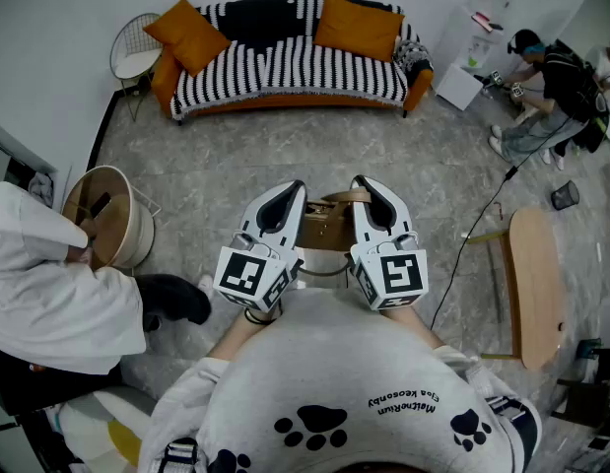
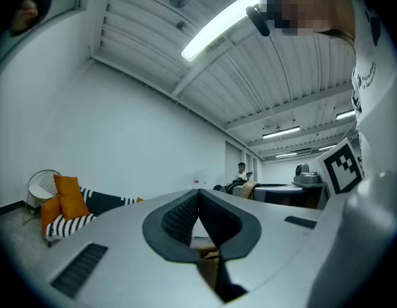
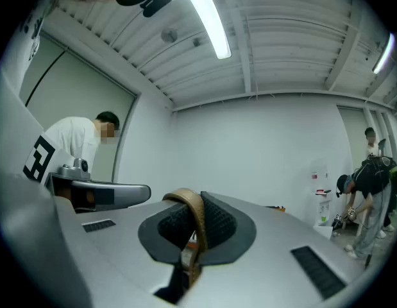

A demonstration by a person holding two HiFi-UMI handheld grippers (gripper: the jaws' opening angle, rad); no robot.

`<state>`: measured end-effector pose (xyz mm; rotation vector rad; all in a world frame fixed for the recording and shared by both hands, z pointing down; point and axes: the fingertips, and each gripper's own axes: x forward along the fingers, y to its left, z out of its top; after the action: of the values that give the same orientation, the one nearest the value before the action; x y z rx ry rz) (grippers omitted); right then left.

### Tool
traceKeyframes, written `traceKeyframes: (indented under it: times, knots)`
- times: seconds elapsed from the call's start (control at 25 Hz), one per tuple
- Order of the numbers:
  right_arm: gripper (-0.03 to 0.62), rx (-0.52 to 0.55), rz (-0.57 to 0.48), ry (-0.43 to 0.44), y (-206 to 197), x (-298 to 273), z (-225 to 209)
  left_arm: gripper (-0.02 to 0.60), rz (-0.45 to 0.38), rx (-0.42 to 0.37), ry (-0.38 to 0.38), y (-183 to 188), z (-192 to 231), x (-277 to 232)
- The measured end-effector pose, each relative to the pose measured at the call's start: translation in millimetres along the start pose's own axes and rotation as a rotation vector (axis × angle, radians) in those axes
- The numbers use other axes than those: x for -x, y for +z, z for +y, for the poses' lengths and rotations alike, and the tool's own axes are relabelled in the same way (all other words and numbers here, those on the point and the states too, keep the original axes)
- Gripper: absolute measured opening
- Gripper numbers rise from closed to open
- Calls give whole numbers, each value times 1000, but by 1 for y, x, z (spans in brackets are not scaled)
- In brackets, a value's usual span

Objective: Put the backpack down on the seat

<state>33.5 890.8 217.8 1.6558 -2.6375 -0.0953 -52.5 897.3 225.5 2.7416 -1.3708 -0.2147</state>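
My right gripper (image 3: pixel 198 205) is clamped on the tan strap (image 3: pixel 192 222), which loops up over the pads. My left gripper (image 2: pixel 198 196) has its jaws pressed together at the tips, and I can't make out any strap between them. The backpack (image 1: pixel 322 231) hangs between both grippers, just in front of my chest, clear of the floor. It looks soft and floppy, likely to swing and slump, so the strap is the hold. The sofa (image 1: pixel 295 65) sits well apart.
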Motion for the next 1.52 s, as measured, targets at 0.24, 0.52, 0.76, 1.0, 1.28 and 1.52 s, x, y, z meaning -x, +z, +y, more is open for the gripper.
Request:
traceKeyframes:
  times: [0.24,0.52,0.76,1.0,1.28,1.52]
  knots:
    - [34,-12,-7,-20,-3,-6,18,18,7,-11,-13,-1,15,12]
    - [34,-33,0,-54,-8,-17,36,18,0,2,-32,-1,38,26]
    - [34,-36,18,-55,-13,-27,33,18,-3,34,-25,-7,49,25]
    - [34,-39,10,-53,-17,-53,23,18,-3,43,-17,-13,71,8]
    - [34,-48,-7,-33,-23,-112,-5,18,-1,29,-10,-19,107,-49]
    - [34,-43,-2,-3,-18,-167,-60,18,-6,22,1,-10,126,-130]
